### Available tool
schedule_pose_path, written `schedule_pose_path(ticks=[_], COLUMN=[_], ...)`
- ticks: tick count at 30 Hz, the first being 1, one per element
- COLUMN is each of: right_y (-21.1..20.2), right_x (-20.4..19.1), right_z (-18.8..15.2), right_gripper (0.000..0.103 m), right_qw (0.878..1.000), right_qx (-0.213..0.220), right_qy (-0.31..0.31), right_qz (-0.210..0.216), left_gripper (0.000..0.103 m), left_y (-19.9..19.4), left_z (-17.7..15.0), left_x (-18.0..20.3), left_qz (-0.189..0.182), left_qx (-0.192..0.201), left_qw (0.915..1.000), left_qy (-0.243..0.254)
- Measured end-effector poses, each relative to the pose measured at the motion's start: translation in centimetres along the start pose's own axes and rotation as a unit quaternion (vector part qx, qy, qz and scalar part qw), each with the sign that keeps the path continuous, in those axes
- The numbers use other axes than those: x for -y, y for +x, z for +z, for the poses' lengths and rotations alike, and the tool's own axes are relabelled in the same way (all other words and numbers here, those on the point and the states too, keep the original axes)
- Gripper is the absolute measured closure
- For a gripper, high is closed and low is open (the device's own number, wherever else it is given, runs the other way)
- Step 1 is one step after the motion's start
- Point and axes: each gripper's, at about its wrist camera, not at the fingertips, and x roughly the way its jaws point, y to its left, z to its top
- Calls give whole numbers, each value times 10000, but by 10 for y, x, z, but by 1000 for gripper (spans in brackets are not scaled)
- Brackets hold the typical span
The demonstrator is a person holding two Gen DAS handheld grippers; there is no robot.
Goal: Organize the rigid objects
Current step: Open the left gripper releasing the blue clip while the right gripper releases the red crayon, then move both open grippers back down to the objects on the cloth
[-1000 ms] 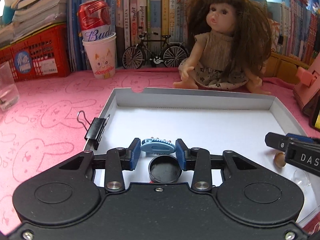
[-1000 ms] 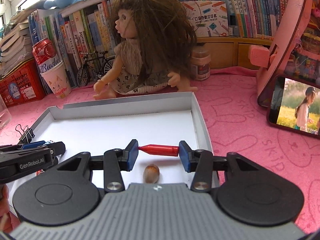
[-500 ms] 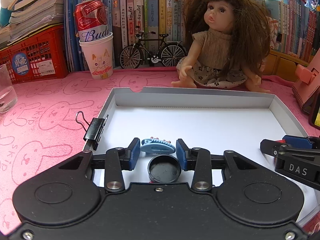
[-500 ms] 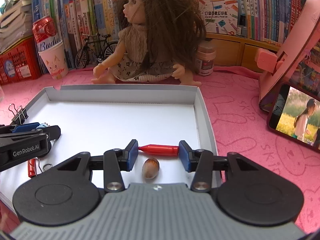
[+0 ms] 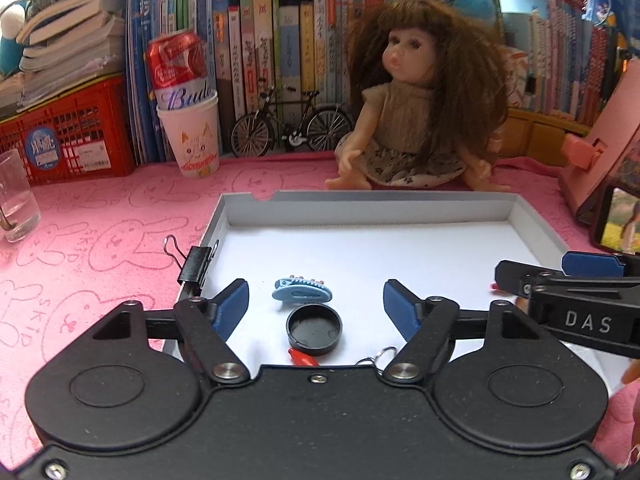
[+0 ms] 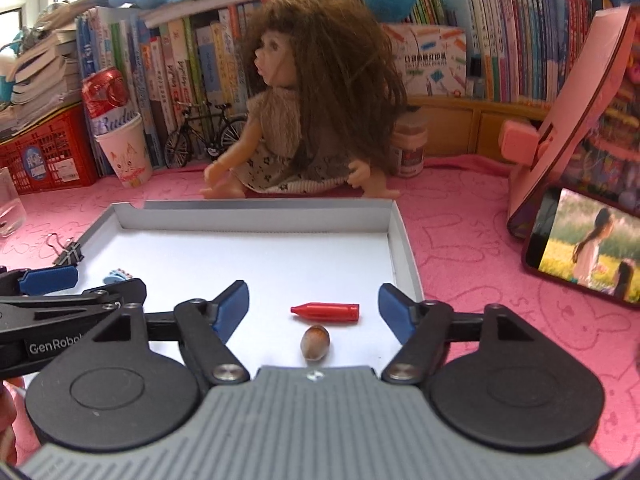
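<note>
Over the near end of the white tray (image 5: 372,216), both claws hang with jaws opening and nothing pinched. Left gripper (image 5: 316,300): the blue hair clip (image 5: 302,290) lies flat on the tray floor between the pads, clear of both. Right gripper (image 6: 314,307): the red crayon (image 6: 325,313) lies crosswise between its pads, also untouched.

Step in hand, by my reading: release. Each piece looks set down inside the tray.

Other pieces in the tray: black round lid (image 5: 314,329) just behind the clip; a small red piece (image 5: 303,357) and a wire ring (image 5: 380,354) at the left claw's body, partly hidden; a hazelnut (image 6: 315,342) just behind the crayon. A black binder clip (image 5: 195,264) grips the tray's left wall.

Next move, judged: lift both claws straight back without brushing the clip or crayon, since both would skid or roll on the smooth floor. The two claws sit close side by side, so they should part cleanly.

Surroundings: doll (image 5: 420,120) just behind the far wall, paper cup (image 5: 191,136) holding a can, glass (image 5: 14,196) at far left, phone (image 6: 588,248) on the right. None blocks a withdrawal.
</note>
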Motion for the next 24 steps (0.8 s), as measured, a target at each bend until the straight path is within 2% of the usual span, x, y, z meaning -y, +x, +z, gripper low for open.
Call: schedule_pose_path(ticks=[6, 11, 24], right_y=[-25, -47, -103], right_x=[-6, -5, 7], right_z=[-3, -11, -53], right_gripper=[16, 16, 13], right_qw=[9996, 9993, 9981], right_qx=[191, 271, 557], right_qy=[-224, -247, -130], right_qz=[-33, -50, 250], left_gripper=[27, 26, 26], left_y=[-27, -50, -116], left_z=[-5, -15, -60], left_x=[0, 0, -7], left_qz=[-130, -89, -564], left_qx=[92, 159, 307], left_qw=[9999, 9998, 9977], left_qy=[-20, -22, -229])
